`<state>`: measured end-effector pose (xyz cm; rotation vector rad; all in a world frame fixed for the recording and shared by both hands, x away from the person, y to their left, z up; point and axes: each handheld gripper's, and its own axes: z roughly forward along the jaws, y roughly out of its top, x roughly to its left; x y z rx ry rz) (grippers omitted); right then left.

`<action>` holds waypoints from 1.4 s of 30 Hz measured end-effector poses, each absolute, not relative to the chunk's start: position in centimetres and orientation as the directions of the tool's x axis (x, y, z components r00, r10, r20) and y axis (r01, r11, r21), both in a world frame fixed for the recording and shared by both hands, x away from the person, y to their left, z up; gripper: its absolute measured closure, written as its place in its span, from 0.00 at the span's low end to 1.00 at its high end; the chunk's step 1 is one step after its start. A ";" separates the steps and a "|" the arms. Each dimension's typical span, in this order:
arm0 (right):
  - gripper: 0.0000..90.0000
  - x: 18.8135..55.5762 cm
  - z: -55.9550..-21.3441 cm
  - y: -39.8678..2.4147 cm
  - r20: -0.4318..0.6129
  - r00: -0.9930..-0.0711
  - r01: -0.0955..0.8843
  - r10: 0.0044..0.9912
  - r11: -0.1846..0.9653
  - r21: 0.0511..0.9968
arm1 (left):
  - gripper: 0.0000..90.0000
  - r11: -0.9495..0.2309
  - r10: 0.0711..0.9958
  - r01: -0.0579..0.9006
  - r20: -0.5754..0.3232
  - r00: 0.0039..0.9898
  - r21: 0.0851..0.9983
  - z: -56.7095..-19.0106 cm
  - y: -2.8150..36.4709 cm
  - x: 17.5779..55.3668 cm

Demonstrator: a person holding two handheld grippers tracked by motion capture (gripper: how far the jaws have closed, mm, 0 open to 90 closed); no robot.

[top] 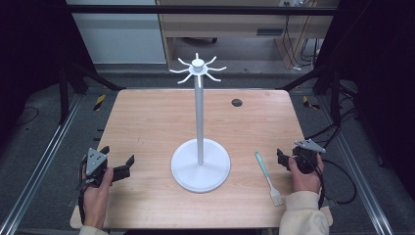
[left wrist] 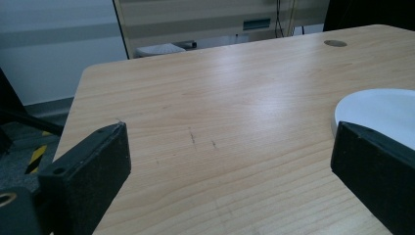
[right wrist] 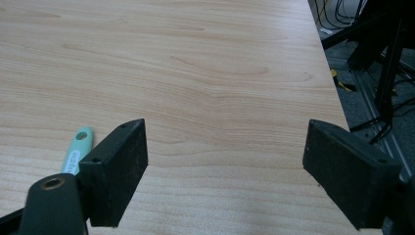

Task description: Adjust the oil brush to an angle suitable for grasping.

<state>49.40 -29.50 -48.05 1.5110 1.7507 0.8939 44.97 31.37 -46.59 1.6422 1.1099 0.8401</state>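
Grippers rest wide open and empty: left gripper (top: 119, 165) beside white hook stand (top: 199, 157), right gripper (top: 281, 159) near mint-handled brush (top: 268, 177).

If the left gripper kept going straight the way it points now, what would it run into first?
Probably nothing soon: the left gripper, jaws open, looks across bare table. The white stand's round base sits off to one side of its line, though depth is hard to judge.

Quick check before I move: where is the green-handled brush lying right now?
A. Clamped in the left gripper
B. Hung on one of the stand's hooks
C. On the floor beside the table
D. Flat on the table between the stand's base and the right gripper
D. The brush lies flat on the table, between the white stand base and the open right gripper, touching neither.
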 end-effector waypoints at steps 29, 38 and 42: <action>0.66 51.9 -46.9 -26.0 -0.136 -0.156 0.599 0.978 0.203 0.775 | 0.02 -0.166 0.907 0.327 0.014 0.420 0.930 -46.1 30.4 45.6; 0.97 52.4 -47.2 -24.4 -0.070 -0.291 0.665 0.954 0.254 0.703 | 0.02 -0.175 0.902 0.332 0.017 0.430 0.927 -45.9 30.4 45.0; 1.00 52.8 -47.7 -23.7 -0.060 -0.322 0.711 0.945 0.283 0.644 | 0.02 -0.181 0.903 0.344 0.017 0.429 0.921 -46.0 30.4 45.0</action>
